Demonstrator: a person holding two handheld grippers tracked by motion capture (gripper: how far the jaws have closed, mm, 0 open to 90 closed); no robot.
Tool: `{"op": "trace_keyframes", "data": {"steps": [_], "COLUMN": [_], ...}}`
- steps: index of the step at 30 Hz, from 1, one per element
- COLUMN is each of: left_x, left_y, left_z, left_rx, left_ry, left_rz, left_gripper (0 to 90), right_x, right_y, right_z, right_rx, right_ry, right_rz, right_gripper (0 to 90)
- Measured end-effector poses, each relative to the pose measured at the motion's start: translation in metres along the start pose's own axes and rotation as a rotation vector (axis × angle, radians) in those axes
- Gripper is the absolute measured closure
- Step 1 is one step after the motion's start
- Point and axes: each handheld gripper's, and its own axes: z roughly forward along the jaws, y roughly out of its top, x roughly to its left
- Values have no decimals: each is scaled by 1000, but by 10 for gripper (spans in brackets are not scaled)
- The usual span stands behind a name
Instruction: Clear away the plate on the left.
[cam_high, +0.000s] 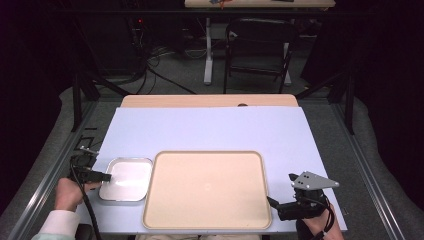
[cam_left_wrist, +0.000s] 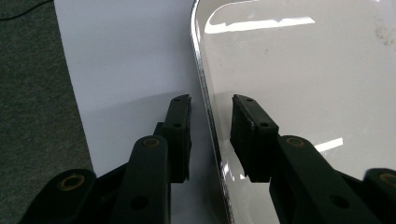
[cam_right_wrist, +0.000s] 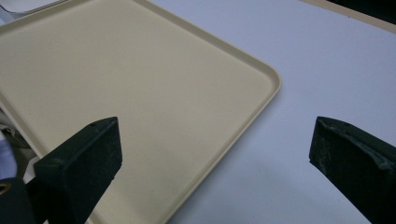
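On the table (cam_high: 210, 127), the left gripper (cam_high: 104, 176) reaches the small metal tray's (cam_high: 126, 180) left rim, apparently touching it, beside the beige tray (cam_high: 207, 189); the right gripper (cam_high: 272, 202) hovers near its corner.

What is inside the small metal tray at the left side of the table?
The small metal tray holds nothing visible: a bare, shiny bottom with light reflections. The left gripper straddles its rim, one jaw inside; the strip of bottom under that jaw is covered.

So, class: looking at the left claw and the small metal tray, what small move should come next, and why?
Probably close the left claw fully on the metal tray's rim: its jaws straddle that edge, one outside, one inside, with gaps still showing either side.
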Motion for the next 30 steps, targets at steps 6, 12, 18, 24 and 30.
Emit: {"op": "trace_keyframes", "data": {"steps": [6,12,18,24,30], "left_x": [4,7,6,9,15], "left_y": [1,0,0,-2,-4], "left_z": [1,1,0,-1,-5], "left_rx": [2,-3,1,-12,-50], "left_ry": [-25,-34,-53,-83,-120], "left_rz": [-18,-19,-17,-43,-71], "left_gripper": [699,720,804,827,855], "right_x": [0,0,0,0,0], "right_y": [-1,-1,-1,-2,-2], "right_z": [-2,-1,-2,-2,-2], "right_rx": [-6,-3,-5,-8,-7], "right_ry": [-4,-4,-5,-4,1], "right_rz": [1,2,2,2,-1], "right_gripper": [24,25,25,26,29]}}
